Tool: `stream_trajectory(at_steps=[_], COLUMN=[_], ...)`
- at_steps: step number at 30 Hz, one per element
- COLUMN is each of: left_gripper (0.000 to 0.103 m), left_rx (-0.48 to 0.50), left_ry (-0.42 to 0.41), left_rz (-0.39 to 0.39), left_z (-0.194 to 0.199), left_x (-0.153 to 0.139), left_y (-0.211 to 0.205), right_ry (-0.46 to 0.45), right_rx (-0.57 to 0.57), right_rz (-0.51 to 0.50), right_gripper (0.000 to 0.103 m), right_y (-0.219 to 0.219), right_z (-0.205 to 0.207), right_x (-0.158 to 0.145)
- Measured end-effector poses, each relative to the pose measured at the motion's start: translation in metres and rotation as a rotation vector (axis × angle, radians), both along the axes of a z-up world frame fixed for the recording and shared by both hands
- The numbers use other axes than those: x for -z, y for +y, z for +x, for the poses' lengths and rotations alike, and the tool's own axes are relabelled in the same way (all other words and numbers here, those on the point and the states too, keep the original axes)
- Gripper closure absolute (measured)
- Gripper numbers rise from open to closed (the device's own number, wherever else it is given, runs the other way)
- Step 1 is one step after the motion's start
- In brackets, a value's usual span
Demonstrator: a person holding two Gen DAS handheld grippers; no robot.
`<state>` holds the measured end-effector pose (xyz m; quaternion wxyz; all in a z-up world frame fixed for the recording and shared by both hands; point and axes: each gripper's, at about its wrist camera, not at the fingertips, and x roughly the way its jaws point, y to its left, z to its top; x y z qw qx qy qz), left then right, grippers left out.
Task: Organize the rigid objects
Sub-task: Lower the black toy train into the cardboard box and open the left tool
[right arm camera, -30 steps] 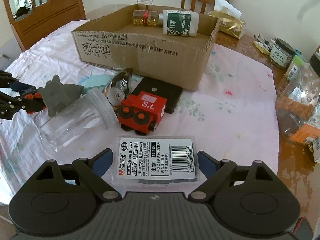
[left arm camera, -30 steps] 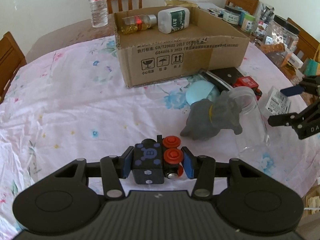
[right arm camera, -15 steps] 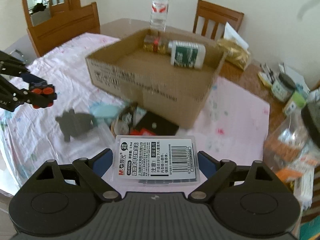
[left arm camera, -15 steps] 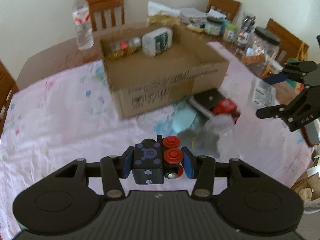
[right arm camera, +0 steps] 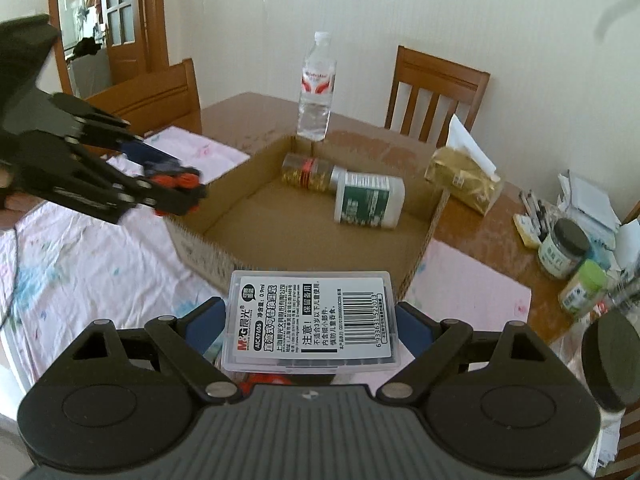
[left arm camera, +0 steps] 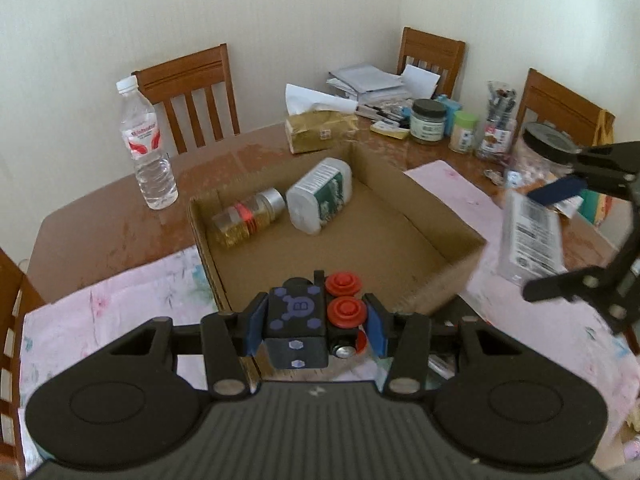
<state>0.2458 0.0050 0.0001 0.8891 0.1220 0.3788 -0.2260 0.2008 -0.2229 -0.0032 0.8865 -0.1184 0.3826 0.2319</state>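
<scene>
Left wrist view: our left gripper (left arm camera: 316,320) is clamped on a dark toy block car (left arm camera: 298,322) with purple hex marks and red wheels on its right side. We hold it in the air, over the near wall of the cardboard box (left arm camera: 448,240). Inside the box, at the far side, a glass jar of gold bits (left arm camera: 248,218) lies on its side, touching a white bottle with green label (left arm camera: 320,196), also lying down. A water bottle (left arm camera: 146,146) stands upright on bare wood past the box's far left corner. A gold tissue pack (left arm camera: 320,132) sits behind the box. Our right gripper (left arm camera: 560,236) shows at right, closed on a clear plastic case (left arm camera: 530,236) with a barcode label, beside the box's right wall.

Right wrist view: our right gripper (right arm camera: 310,320) grips the clear plastic case (right arm camera: 310,320) across its short sides, label up, just at the near wall of the cardboard box (right arm camera: 424,248). Our left gripper (right arm camera: 172,188) comes in from the left, blurred, with the toy block car (right arm camera: 172,180) between its pads at the box's left wall. Jar (right arm camera: 306,172) and white bottle (right arm camera: 368,200) lie at the box's far end. Small jars (right arm camera: 564,248) stand on the wood at right.
</scene>
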Motion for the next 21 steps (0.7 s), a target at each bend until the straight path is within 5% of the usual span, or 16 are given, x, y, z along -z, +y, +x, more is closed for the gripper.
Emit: stream_trajectory(at_steps=[6,10,21], left_gripper=[0.054,0.017,0.004], left_rx=[-0.011,-0.071,-0.191], left_ry=[0.002,-0.006,-0.025], left_rz=[0.001,0.001,-0.027], left_z=[0.033,0.039,-0.011], left_x=[0.023,0.032,0.024], left_y=[-0.004,0.001,0.032], right_ry=[0.005,0.012,-0.007], right_rx=[0.029,0.037,0.035], right_rz=[0.012,0.007,-0.009], right_gripper=[0.010,0.010,0.010], right_y=[0.007,0.012,0.027], right_z=[0.011,0.014,0.032], right_x=[-0.002,-0.001,-0.005])
